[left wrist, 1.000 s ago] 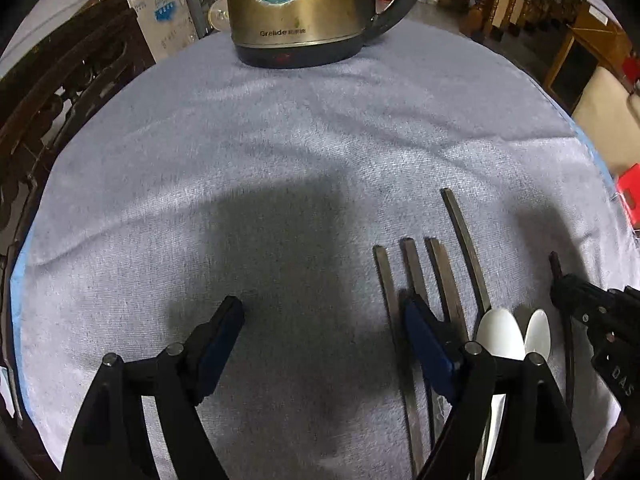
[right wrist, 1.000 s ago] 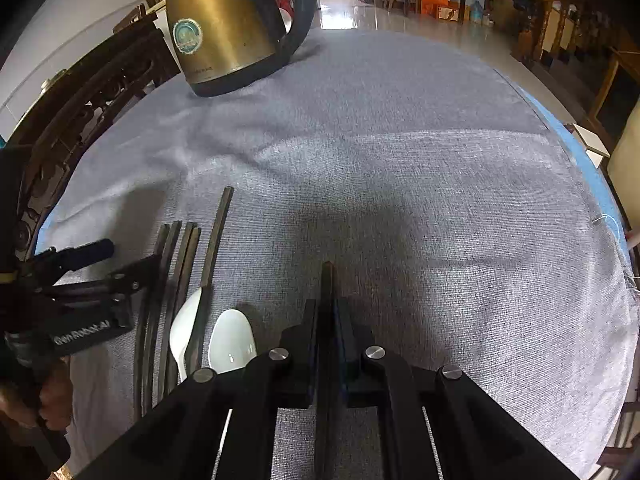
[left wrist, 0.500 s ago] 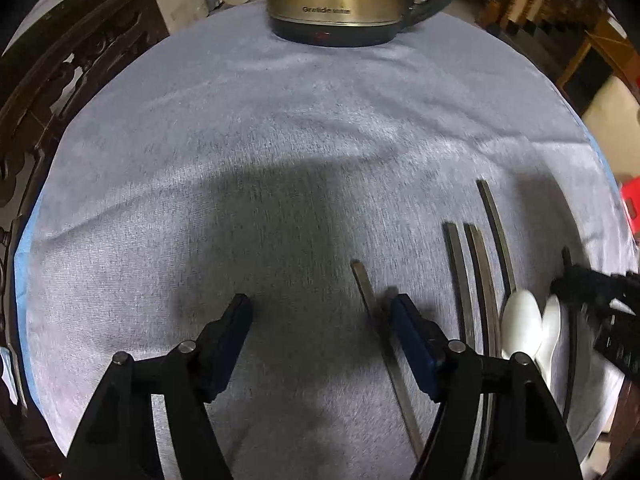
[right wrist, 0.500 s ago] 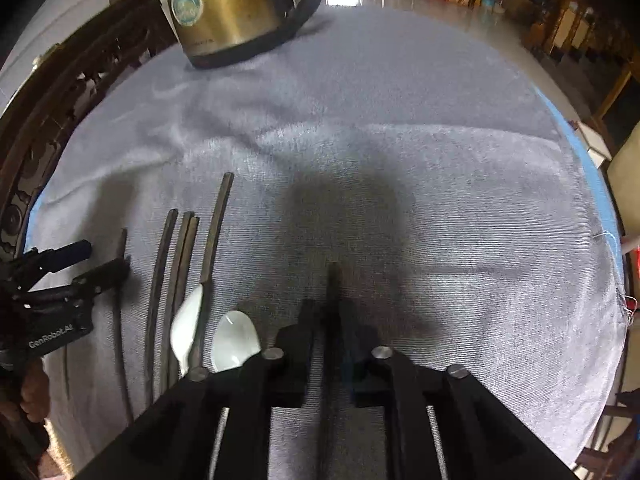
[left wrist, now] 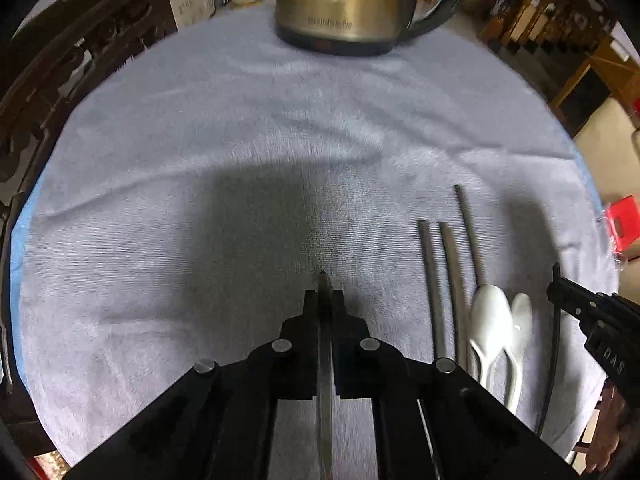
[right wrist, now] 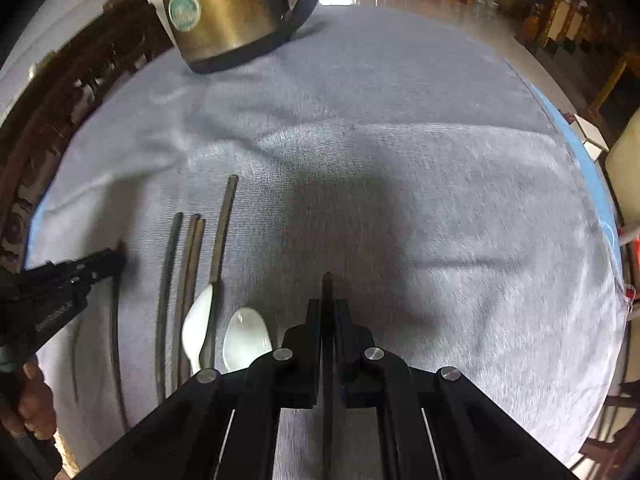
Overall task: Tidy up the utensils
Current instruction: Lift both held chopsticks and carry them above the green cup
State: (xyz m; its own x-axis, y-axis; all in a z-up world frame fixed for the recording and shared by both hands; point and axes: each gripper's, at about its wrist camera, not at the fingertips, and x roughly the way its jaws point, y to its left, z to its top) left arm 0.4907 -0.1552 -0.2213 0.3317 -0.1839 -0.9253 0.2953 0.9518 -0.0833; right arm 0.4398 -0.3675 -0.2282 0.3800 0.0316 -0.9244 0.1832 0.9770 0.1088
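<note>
My left gripper [left wrist: 323, 300] has its jaws closing tight on a grey metal chopstick [left wrist: 322, 280] that pokes out past the fingertips, over the middle of the cloth. To its right lie three dark chopsticks [left wrist: 431, 280] and two white spoons [left wrist: 493, 312]. My right gripper [right wrist: 328, 308] has its jaws closing on a dark chopstick [right wrist: 328, 282], just right of the spoons [right wrist: 246, 336] and the chopstick row [right wrist: 188, 272]. Each gripper shows in the other's view: the right gripper [left wrist: 560, 292] at the far right, the left gripper [right wrist: 116, 258] at the far left, held by a hand [right wrist: 38, 408].
A brass-coloured electric kettle [left wrist: 348, 0] stands at the far edge of the grey tablecloth [left wrist: 200, 140]. A dark carved wooden chair [right wrist: 60, 112] borders the table on the left. Furniture and boxes fill the room beyond the right rim.
The left gripper slid one chopstick leftward out of the row, then closed on it. The right gripper stayed in place with its chopstick.
</note>
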